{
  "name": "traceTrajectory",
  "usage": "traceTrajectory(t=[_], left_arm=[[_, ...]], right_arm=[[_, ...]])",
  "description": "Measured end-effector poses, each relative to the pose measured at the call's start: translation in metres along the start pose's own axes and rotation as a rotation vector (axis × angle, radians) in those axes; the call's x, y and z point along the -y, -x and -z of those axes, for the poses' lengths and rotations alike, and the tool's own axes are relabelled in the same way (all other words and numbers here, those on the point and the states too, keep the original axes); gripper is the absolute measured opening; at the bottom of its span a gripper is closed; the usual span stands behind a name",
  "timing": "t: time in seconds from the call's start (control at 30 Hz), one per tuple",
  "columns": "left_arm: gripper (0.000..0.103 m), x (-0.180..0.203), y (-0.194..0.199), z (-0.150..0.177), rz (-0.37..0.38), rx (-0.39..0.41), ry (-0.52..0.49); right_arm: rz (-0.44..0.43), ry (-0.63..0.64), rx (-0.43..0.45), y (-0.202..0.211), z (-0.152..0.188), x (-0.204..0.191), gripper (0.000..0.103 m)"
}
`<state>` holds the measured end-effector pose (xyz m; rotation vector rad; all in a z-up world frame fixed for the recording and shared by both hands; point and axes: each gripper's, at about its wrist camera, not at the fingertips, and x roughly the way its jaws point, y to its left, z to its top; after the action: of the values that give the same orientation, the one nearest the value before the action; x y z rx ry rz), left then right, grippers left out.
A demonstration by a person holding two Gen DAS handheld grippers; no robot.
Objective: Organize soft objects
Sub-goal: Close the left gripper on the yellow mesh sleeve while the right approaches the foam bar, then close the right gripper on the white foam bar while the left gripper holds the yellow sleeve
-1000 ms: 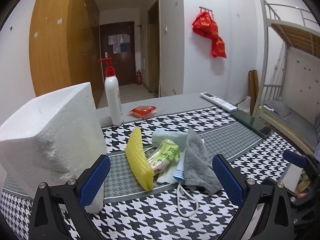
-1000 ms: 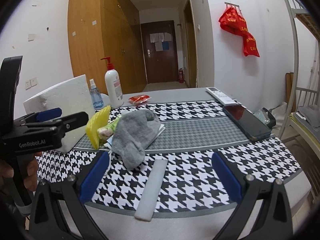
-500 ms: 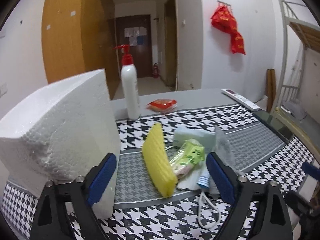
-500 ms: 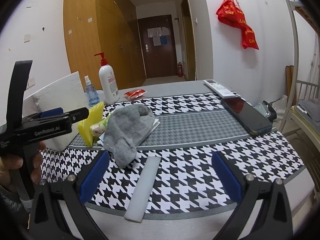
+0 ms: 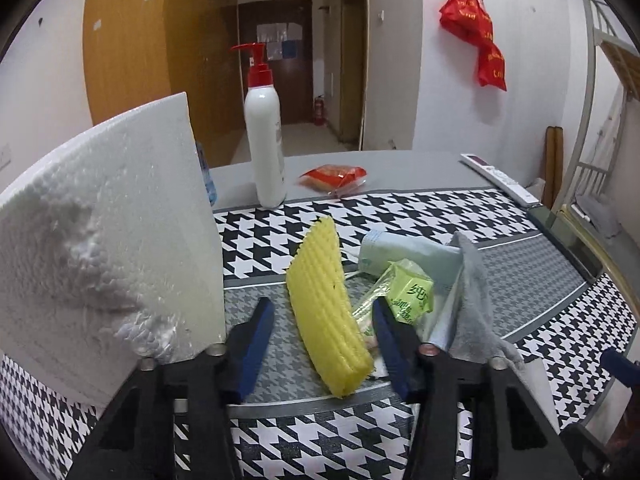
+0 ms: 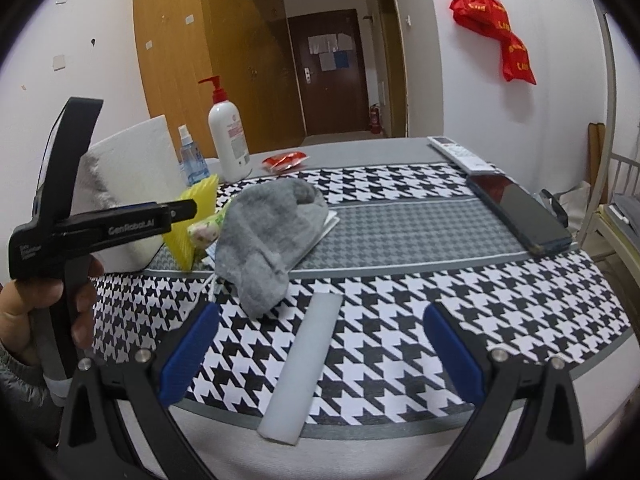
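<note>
A yellow ridged sponge (image 5: 326, 312) stands on edge on the houndstooth cloth, between the jaws of my left gripper (image 5: 320, 350), which is open but narrowed around it. Beside it lie a green tissue pack (image 5: 410, 294), a pale blue roll (image 5: 408, 256) and a grey sock (image 5: 476, 308). In the right wrist view the sock (image 6: 266, 236) lies ahead to the left, the sponge (image 6: 196, 224) behind it. My right gripper (image 6: 320, 356) is open and empty above a pale foam strip (image 6: 306, 364).
A white foam block (image 5: 104, 248) stands at the left. A pump bottle (image 5: 264, 140), a small spray bottle (image 6: 192, 156) and a red packet (image 5: 332, 176) sit behind. A remote (image 6: 460, 154) and a phone (image 6: 518, 212) lie at the right.
My left gripper has moved forward to the sponge and its jaws have narrowed around it. The right gripper has barely moved.
</note>
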<state>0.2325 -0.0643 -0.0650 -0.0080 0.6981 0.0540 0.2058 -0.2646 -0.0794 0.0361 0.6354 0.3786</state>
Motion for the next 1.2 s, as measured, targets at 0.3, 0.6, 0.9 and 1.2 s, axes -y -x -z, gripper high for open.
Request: traceTrajectory(t=[0.3,0.6,0.9,1.2], left_arm=[[0.026,-0.006,-0.011,0.001,0.014,-0.034,0.008],[0.012,-0.013,-0.008,-0.001,0.072,-0.007,0.01],[0.012,-0.015,-0.011,0.006,0.129,-0.013,0.018],[0.012,-0.016,-0.007,0.009,0.168,0.007,0.019]], right_arm=[[-0.004,0.003,-0.021,-0.006,0.002,-0.001,0.103],[0.031,0.0,-0.026,-0.004,0.004,-0.007,0.103],[0.103,0.001,-0.058,-0.01,0.007,-0.018,0.103],[0.198,0.017,-0.126,-0.018,0.018,-0.033,0.073]])
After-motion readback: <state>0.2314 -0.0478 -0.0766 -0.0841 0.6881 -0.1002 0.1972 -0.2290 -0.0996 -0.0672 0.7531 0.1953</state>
